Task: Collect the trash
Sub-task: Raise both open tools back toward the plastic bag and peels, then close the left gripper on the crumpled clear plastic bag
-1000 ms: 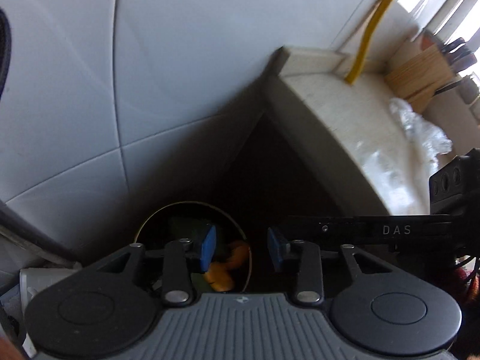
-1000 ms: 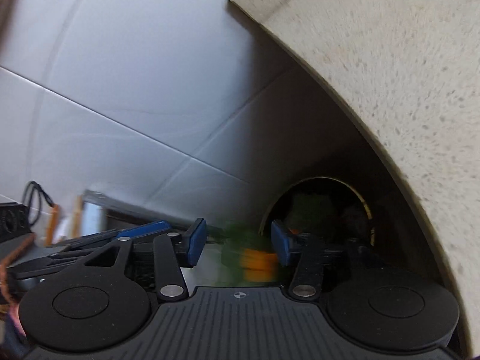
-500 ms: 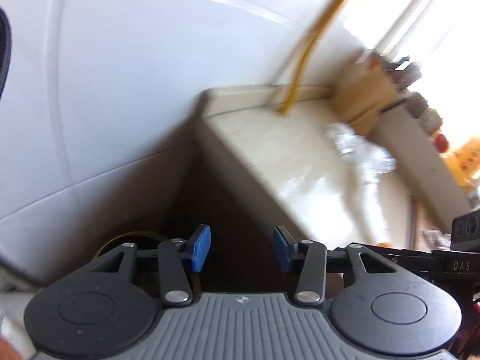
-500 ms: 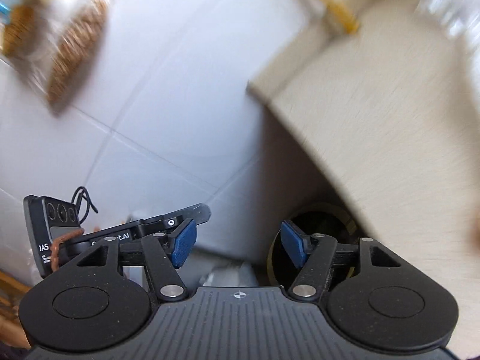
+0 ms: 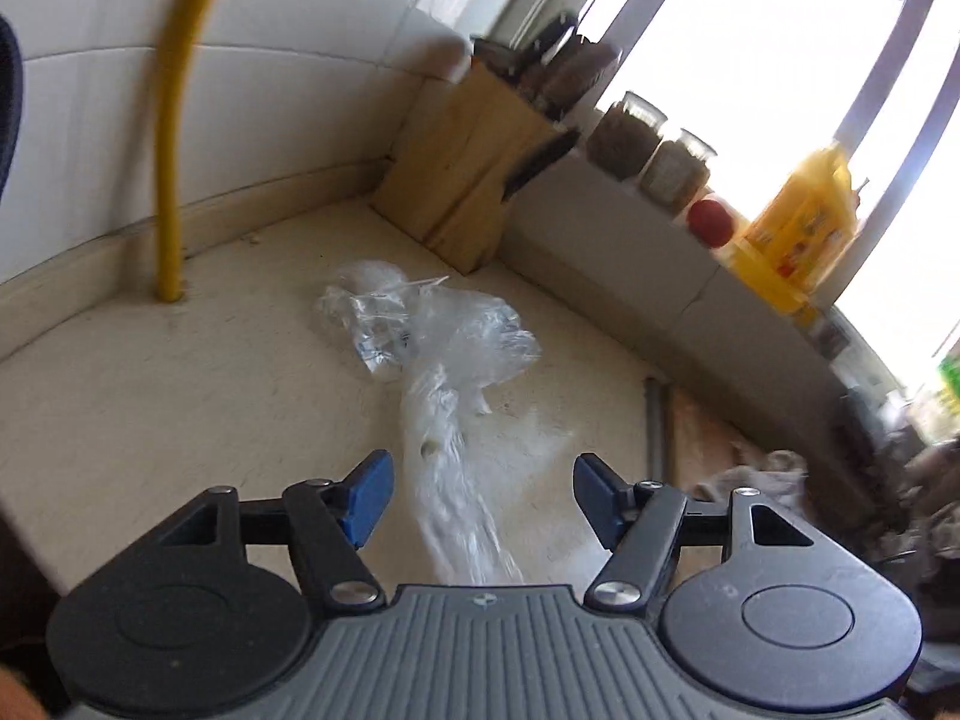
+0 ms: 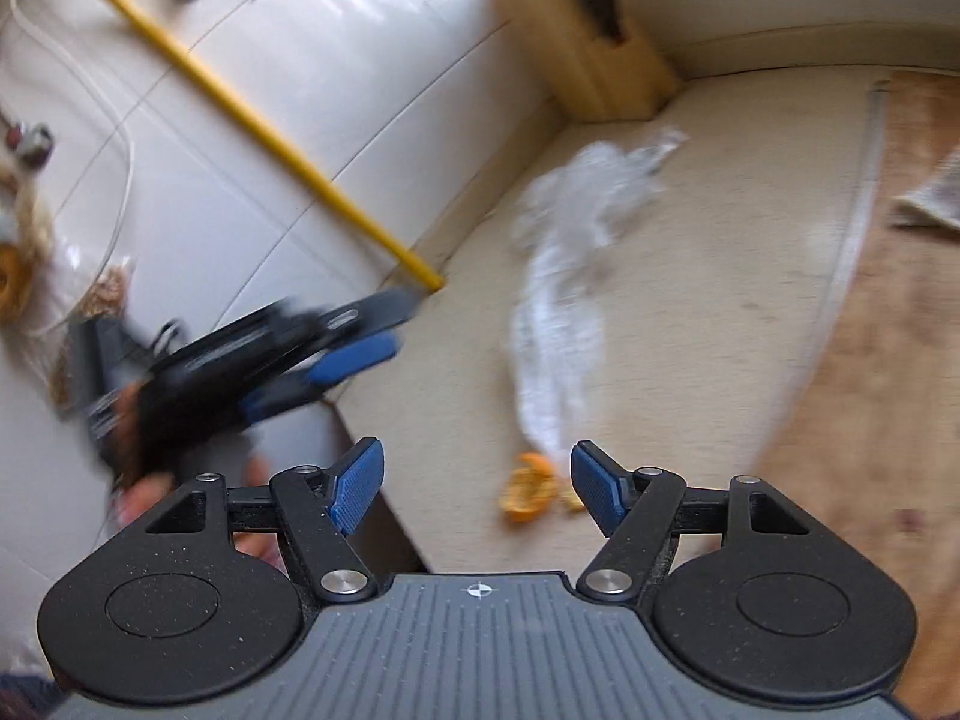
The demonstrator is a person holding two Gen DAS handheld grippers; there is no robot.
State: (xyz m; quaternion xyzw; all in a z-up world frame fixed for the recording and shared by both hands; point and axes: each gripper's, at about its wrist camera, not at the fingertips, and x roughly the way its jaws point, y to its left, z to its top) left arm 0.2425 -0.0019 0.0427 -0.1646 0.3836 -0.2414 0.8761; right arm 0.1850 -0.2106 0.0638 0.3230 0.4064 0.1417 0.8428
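Note:
A crumpled clear plastic bag (image 5: 432,354) (image 6: 564,276) lies stretched across the beige counter (image 5: 180,396) (image 6: 690,300). My left gripper (image 5: 480,501) is open just above the bag's near end, nothing between its blue pads. My right gripper (image 6: 477,492) is also open and empty. Just ahead of it, orange peel pieces (image 6: 528,489) rest on the counter near the bag's tail. The left gripper (image 6: 354,354) also shows as a blurred dark shape at the left of the right wrist view, over the counter edge.
A yellow pipe (image 5: 171,120) (image 6: 252,120) meets the counter by the tiled wall. A wooden knife block (image 5: 468,180) (image 6: 600,60) stands in the corner. Jars (image 5: 648,144), a red item and a yellow bottle (image 5: 798,228) line the window sill. A wooden board (image 6: 888,312) and a cloth (image 5: 750,474) lie to the right.
Both grippers have swung up from the dark gap with the bin, now out of view, to face the counter top. Both jaws are wider apart than a second ago.

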